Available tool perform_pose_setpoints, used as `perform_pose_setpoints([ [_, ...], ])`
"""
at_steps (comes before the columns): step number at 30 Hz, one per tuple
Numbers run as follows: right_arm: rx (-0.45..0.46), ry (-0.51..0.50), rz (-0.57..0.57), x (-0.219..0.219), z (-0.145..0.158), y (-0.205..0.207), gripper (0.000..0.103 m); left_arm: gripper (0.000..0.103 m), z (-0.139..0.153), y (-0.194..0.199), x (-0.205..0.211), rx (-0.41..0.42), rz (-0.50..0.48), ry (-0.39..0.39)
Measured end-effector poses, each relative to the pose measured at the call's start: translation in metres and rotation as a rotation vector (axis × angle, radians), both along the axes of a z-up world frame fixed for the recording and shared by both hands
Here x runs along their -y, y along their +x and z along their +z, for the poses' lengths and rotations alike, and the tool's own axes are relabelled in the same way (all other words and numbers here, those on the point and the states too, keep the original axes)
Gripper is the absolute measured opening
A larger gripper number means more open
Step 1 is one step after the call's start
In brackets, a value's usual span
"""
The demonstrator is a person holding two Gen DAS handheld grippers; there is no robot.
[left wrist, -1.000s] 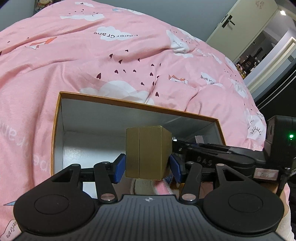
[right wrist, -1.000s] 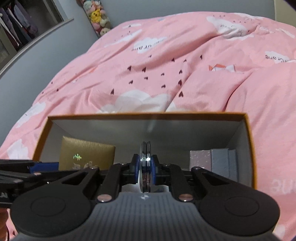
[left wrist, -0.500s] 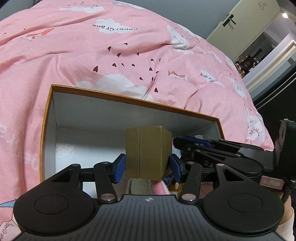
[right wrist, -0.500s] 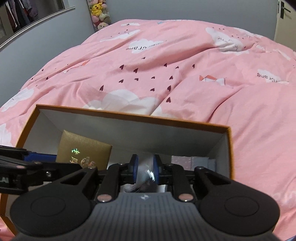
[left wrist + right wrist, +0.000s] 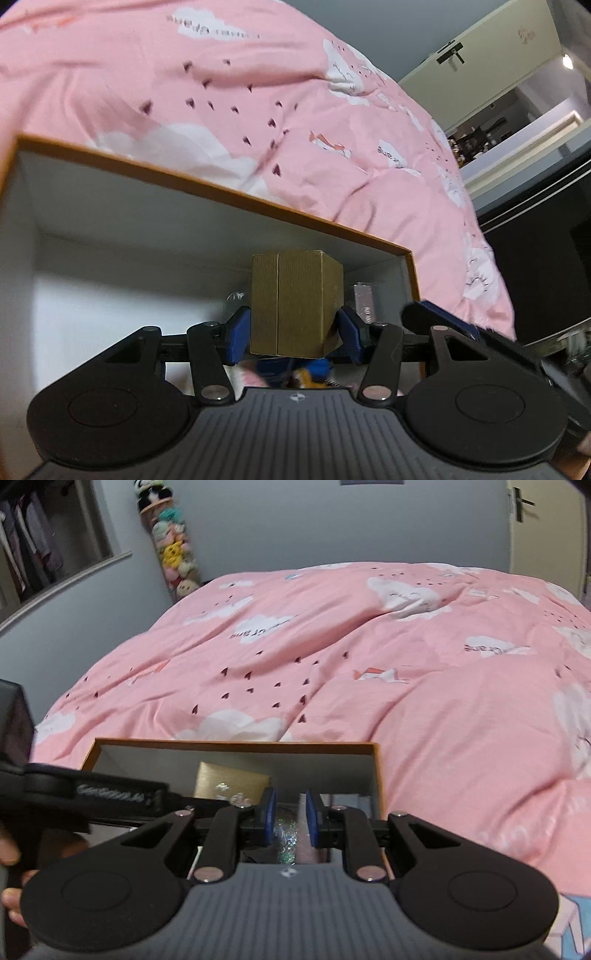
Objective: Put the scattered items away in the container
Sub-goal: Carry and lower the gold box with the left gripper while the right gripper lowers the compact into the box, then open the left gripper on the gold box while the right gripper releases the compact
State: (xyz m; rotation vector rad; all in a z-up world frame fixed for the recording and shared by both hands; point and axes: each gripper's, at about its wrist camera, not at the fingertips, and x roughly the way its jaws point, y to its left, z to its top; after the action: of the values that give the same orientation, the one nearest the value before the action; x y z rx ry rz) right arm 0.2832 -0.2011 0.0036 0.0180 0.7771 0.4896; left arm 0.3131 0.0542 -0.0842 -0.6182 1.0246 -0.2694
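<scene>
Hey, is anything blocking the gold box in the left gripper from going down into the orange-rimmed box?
Nothing visible blocks it. The gold box, clamped in the left gripper, hangs over the open orange-rimmed box. Small items lie near its right end, and the right gripper is above that side.

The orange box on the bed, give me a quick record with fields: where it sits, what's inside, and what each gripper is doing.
container: orange-rimmed box, white inside, open top
surface: pink duvet with clouds and small hearts
left gripper: shut on the gold box, held over the container's interior
right gripper: jaws slightly apart, nothing gripped, above the container
inside container: glittery item below the right gripper, a pale grey packet by the right wall
background: stack of plush toys in the corner, door
</scene>
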Motion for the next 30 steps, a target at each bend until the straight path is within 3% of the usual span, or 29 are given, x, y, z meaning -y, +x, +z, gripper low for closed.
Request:
perform_pose_setpoints([
  [8, -0.002, 0.008, -0.033, 0.015, -0.001, -0.007, 0.021, 0.059, -0.028, 0.011, 0.009, -0.081, 0.011, 0.003],
  [18, -0.012, 0.011, -0.025, 0.017, -0.004, -0.013, 0.021, 0.060, -0.036, 0.022, 0.009, -0.118, -0.014, -0.027],
  [20, -0.013, 0.010, -0.025, 0.018, -0.005, -0.014, 0.021, 0.062, -0.034, 0.023, 0.010, -0.119, -0.015, -0.007],
  [23, -0.016, 0.009, -0.026, 0.018, -0.005, -0.016, 0.021, 0.069, -0.030, 0.025, 0.015, -0.122, -0.009, 0.097],
  [26, -0.017, 0.011, -0.021, 0.017, -0.006, -0.017, 0.021, 0.072, -0.027, 0.026, 0.019, -0.120, -0.017, 0.128],
  [29, -0.020, 0.012, -0.015, 0.017, -0.006, -0.018, 0.021, 0.062, -0.023, 0.028, 0.022, -0.123, -0.025, 0.131],
  [30, -0.021, 0.012, -0.014, 0.018, -0.007, -0.019, 0.021, 0.052, -0.022, 0.028, 0.024, -0.122, -0.033, 0.123],
])
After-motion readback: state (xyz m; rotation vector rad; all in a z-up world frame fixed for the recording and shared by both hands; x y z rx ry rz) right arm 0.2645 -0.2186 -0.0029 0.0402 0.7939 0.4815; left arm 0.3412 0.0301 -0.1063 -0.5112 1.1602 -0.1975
